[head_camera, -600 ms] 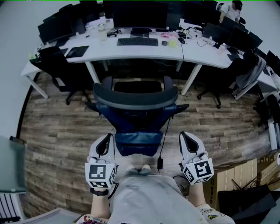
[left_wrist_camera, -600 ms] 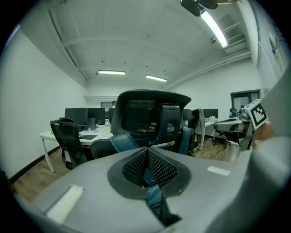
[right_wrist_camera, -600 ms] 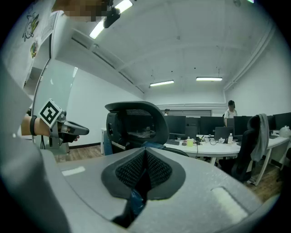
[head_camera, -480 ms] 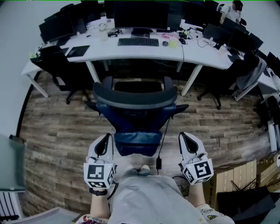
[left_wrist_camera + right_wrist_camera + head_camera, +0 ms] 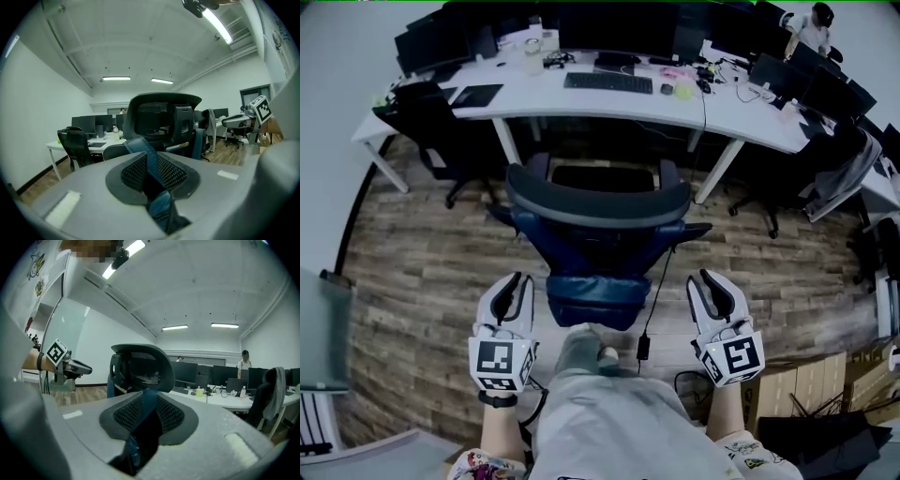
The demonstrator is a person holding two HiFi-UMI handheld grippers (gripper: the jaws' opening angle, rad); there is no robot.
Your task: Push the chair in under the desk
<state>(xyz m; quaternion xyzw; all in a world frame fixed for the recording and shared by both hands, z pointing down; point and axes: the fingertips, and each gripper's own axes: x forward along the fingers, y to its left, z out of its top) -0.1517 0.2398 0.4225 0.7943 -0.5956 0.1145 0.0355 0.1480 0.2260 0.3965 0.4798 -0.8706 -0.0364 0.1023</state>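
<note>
A dark office chair (image 5: 598,202) with a blue seat stands with its back to me, a short way out from the white desk (image 5: 581,103). Its curved backrest top (image 5: 161,115) fills the middle of both gripper views (image 5: 140,366). My left gripper (image 5: 517,279) hangs at the chair's lower left and my right gripper (image 5: 705,277) at its lower right. Both stay apart from the chair. Their jaws stand with a narrow slit between the pads (image 5: 140,176) (image 5: 164,420), and nothing is held.
A keyboard (image 5: 607,82) and monitors (image 5: 609,28) sit on the desk. Other black chairs stand at the left (image 5: 431,141) and right (image 5: 783,178). A cable (image 5: 654,291) dangles behind the chair. Cardboard boxes (image 5: 787,389) lie at my right. A person (image 5: 814,23) stands far back.
The head view has tilted so the desk sits higher in the picture. Both grippers have drifted slightly outward. The chair keeps its distance from the desk.
</note>
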